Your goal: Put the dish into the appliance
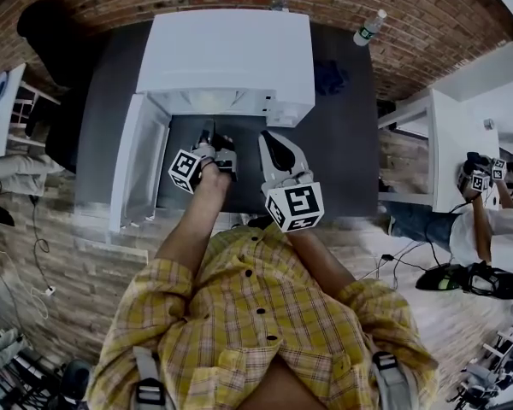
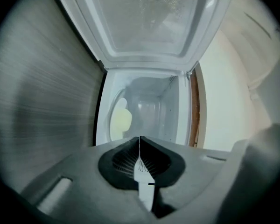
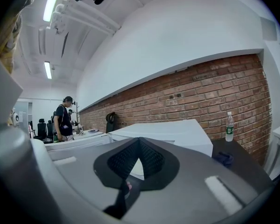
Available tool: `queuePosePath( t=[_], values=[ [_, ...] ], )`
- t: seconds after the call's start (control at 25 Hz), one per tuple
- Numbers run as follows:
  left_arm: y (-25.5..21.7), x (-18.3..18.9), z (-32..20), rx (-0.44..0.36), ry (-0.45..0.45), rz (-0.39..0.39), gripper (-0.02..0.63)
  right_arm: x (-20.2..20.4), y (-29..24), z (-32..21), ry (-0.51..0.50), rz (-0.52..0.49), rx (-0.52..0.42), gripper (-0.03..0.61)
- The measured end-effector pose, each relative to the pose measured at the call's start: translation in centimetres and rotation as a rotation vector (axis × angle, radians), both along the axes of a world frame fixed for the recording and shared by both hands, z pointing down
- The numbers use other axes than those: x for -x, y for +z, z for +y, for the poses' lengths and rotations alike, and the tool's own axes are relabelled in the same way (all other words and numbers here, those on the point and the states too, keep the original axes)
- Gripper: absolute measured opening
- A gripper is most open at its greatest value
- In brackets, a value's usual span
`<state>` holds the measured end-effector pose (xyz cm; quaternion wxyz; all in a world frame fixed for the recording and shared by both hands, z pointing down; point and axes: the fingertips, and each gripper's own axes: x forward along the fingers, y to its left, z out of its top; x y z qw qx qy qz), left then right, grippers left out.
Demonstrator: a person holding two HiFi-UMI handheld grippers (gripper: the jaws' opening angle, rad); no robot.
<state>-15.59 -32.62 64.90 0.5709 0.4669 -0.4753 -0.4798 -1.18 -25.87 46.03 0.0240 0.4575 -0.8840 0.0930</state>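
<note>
At the centre of the head view, a white appliance (image 1: pixel 231 58) stands on a dark tabletop (image 1: pixel 346 143), its door (image 1: pixel 141 169) swung open toward the left of the frame. In the left gripper view, a pale yellow dish (image 2: pixel 121 120) sits inside the cavity, centre left. The left tool (image 2: pixel 139 139) is clenched on nothing, pads together, just before the opening. The right tool (image 3: pixel 139 140) is likewise clenched and empty, facing across the appliance top toward a brick wall (image 3: pixel 200 94). A water bottle (image 3: pixel 229 126) stands at the right of that frame.
</note>
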Motion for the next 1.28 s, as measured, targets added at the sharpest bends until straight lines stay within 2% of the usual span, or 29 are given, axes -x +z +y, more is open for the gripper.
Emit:
queuePosePath(
  t=[0.32, 0.52, 0.68, 0.84, 1.08, 1.28],
  values=[
    [-3.8, -1.3, 3.0, -0.044, 0.088, -0.036, 0.0, 0.2, -0.4, 1.4, 0.001, 0.007, -0.002, 0.0],
    [-8.4, -2.2, 4.9, -0.118, 0.163, -0.177, -0.002, 0.5, -0.8, 2.2, 0.002, -0.001, -0.003, -0.002],
    [-11.4, -2.3, 6.2, -0.163, 0.19, -0.279, -0.002, 0.7, -1.0, 3.1, 0.003, -0.004, -0.007, -0.002],
    [-14.4, -2.8, 7.5, -0.207, 0.237, -0.462, -0.002, 0.8, -1.0, 3.6, 0.007, -0.008, -0.001, -0.002],
    [-18.0, -3.1, 9.5, -0.246, 0.29, -0.878, -0.002, 1.2, -1.0, 4.4, 0.007, -0.009, 0.008, -0.002],
    [-20.3, -3.6, 10.8, -0.315, 0.29, -1.126, -0.002, 1.6, -1.1, 4.8, 0.0, -0.005, 0.007, -0.002]
  ],
)
